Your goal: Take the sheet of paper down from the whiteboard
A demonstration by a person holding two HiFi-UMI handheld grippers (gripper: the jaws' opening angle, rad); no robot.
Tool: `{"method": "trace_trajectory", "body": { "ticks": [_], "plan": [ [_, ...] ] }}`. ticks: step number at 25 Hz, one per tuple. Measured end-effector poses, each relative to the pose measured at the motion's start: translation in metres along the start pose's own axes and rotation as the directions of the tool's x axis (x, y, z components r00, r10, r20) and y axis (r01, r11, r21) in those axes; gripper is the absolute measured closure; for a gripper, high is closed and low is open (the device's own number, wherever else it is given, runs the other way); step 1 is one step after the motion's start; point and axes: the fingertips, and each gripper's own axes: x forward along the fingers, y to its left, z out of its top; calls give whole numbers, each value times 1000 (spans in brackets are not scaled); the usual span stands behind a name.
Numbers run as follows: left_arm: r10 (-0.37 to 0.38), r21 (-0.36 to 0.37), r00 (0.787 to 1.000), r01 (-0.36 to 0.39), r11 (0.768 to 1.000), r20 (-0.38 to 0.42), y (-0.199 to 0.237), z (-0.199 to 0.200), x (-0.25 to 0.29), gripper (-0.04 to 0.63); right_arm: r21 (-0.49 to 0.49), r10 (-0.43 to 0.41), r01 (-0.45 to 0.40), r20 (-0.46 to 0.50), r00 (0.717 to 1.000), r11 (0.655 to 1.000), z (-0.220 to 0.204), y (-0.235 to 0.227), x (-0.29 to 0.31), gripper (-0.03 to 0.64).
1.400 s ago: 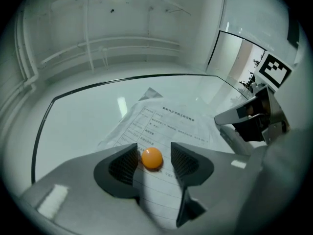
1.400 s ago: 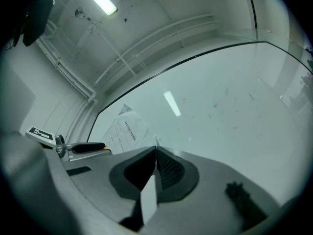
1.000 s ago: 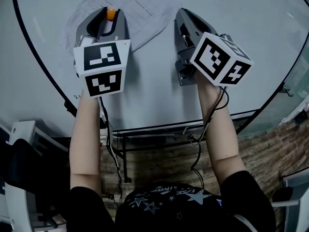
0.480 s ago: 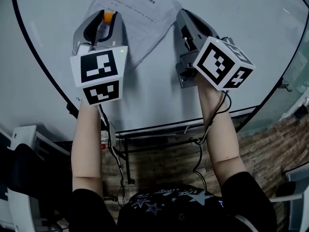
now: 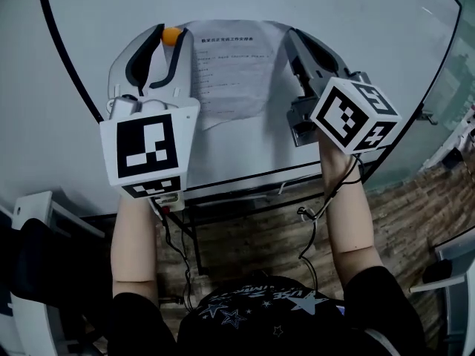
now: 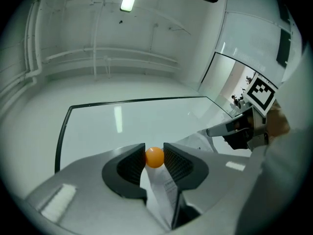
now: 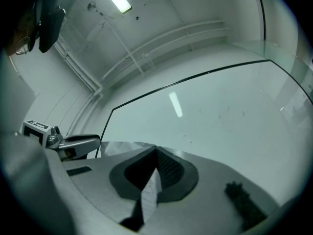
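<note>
The printed sheet of paper (image 5: 231, 73) hangs between my two grippers in front of the whiteboard (image 5: 356, 28). My left gripper (image 5: 170, 38) is shut on a small orange ball magnet (image 5: 171, 35) at the sheet's upper left corner. In the left gripper view the orange ball magnet (image 6: 155, 157) sits squeezed between the ribbed pads (image 6: 128, 166), with the paper (image 6: 164, 192) running down below it. My right gripper (image 5: 295, 37) is shut on the sheet's right edge. In the right gripper view the paper (image 7: 149, 195) is pinched in the closed jaws of the right gripper (image 7: 155, 173).
The whiteboard's black frame (image 5: 68, 80) curves down on the left, and its lower rail (image 5: 245, 191) runs just past my hands. A white chair (image 5: 33, 221) stands at the left over a wooden floor (image 5: 415, 213). Cables (image 5: 308, 228) hang from the grippers.
Both grippers have drawn back toward me and shifted sideways along the board, taking the sheet and the orange magnet with them. The sheet now hangs squarely between them.
</note>
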Motion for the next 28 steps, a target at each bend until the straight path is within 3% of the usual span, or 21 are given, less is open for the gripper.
{"method": "trace_trajectory", "body": {
  "ticks": [6, 13, 19, 26, 28],
  "plan": [
    [-31, -33, 999, 30, 999, -30, 8, -22, -73, 471, 7, -71, 72, -61, 996, 997, -22, 25, -47, 601],
    [-90, -152, 995, 81, 985, -53, 20, -56, -133, 471, -22, -124, 122, -150, 981, 992, -54, 79, -89, 601],
    [-151, -234, 986, 131, 963, -70, 26, -83, -182, 471, -35, -204, 201, -207, 957, 979, -75, 123, -133, 601],
    [-259, -322, 960, 212, 923, -110, 7, -117, -224, 471, -62, -298, 293, -275, 914, 954, -96, 151, -189, 601],
    [-269, -323, 955, 217, 921, -127, 4, -125, -233, 471, -67, -313, 308, -294, 903, 949, -101, 158, -203, 601]
  ]
}}
